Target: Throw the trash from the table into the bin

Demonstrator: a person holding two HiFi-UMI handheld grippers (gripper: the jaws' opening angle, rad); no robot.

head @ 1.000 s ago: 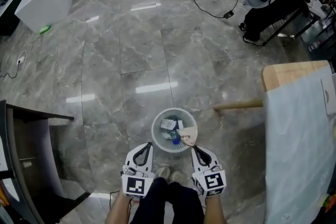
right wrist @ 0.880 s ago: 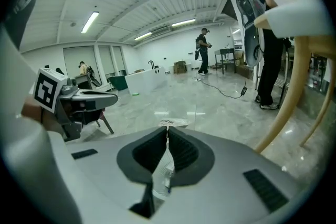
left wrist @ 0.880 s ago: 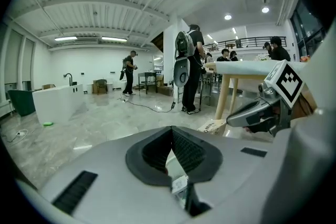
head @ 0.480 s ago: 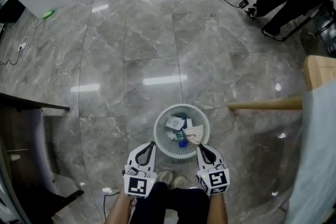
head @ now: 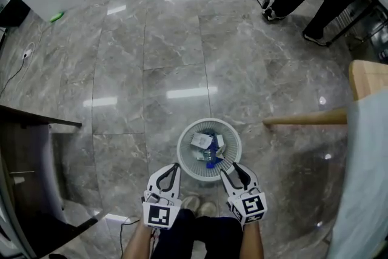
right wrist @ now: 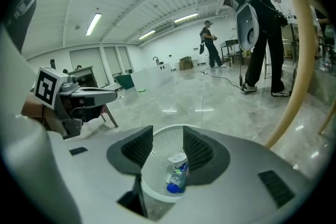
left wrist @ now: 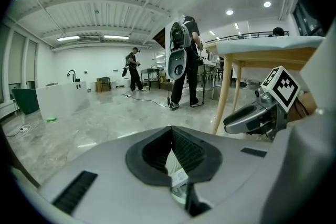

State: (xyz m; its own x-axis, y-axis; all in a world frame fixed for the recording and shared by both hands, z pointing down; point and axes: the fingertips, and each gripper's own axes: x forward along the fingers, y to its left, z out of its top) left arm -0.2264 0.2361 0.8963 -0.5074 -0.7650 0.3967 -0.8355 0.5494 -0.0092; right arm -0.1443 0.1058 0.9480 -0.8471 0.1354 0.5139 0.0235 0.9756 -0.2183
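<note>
Your right gripper [head: 231, 171] hangs at the near rim of the bin, tilted down toward it. Its jaws have just been opening and now stand apart, with nothing clamped between the dark ribbed pads [right wrist: 137, 147]. Through the gap you look straight into the round white bin with mesh walls [head: 209, 121], which stands on the floor in front of your feet.

Your left gripper [head: 171, 169] sits level with the right one, just beside the bin's near left edge. Its jaws are pressed together tip to tip. In the left gripper view a sliver of something white shows in the slit below where they meet; I cannot tell what it is.

The trash lies in the bottom of the bin. A clear plastic bottle with a blue cap and a white label [right wrist: 176, 176] lies on its side, cap toward you in the right gripper view. From the head view, crumpled white paper pieces [head: 197, 142] lie against it on the left and far side.

The bin stands on glossy grey marble floor tiles [head: 151, 57]. To your right a pale wooden table [head: 365, 77] stands well apart from the bin.
</note>
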